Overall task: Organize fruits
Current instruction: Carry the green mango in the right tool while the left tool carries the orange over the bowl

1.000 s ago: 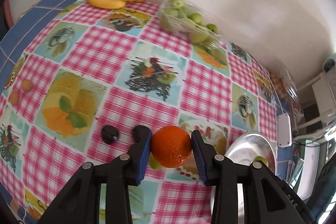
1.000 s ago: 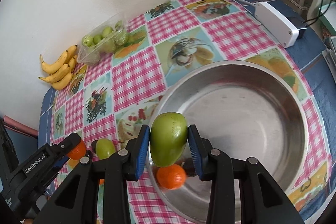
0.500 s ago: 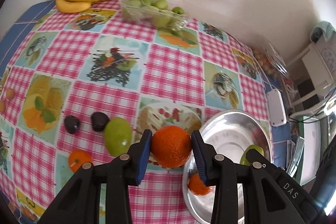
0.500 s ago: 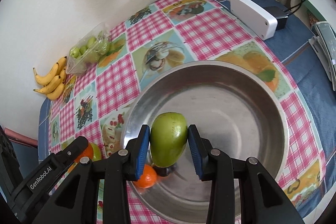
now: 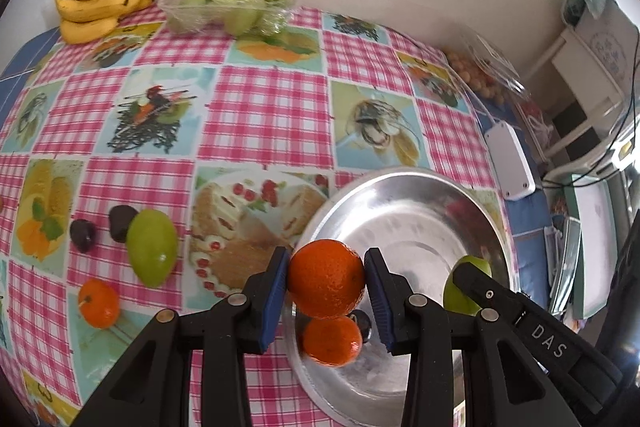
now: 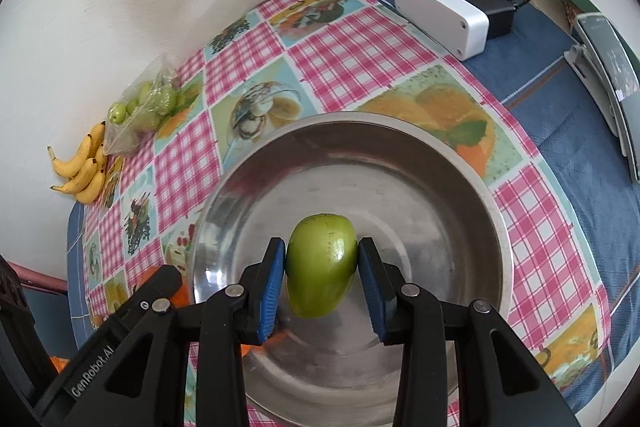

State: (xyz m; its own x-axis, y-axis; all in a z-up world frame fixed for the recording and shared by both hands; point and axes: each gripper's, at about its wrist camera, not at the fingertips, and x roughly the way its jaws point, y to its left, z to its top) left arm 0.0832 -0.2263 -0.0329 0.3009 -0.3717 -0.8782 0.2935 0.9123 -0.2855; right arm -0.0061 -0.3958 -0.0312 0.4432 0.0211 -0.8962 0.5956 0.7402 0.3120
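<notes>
Both sets of jaws are clamped on fruit: the left gripper (image 5: 326,281) pinches a round orange tangerine (image 5: 326,278) between its blue pads, just over the near rim of the shiny round metal bowl (image 5: 420,211), while the right gripper (image 6: 322,273) squeezes a green mango-shaped fruit (image 6: 321,270) above the bowl's middle. Inside the bowl lie a second orange tangerine (image 5: 332,340) and a small dark fruit (image 5: 361,321). On the pink-checked, fruit-printed surface (image 5: 260,107) left of the bowl rest another green mango-shaped fruit (image 5: 152,253), two dark plums (image 5: 102,227) and a small tangerine (image 5: 98,308). A bunch of yellow bananas (image 5: 102,5) and a clear bag of green fruits (image 5: 228,9) sit by the wall.
</notes>
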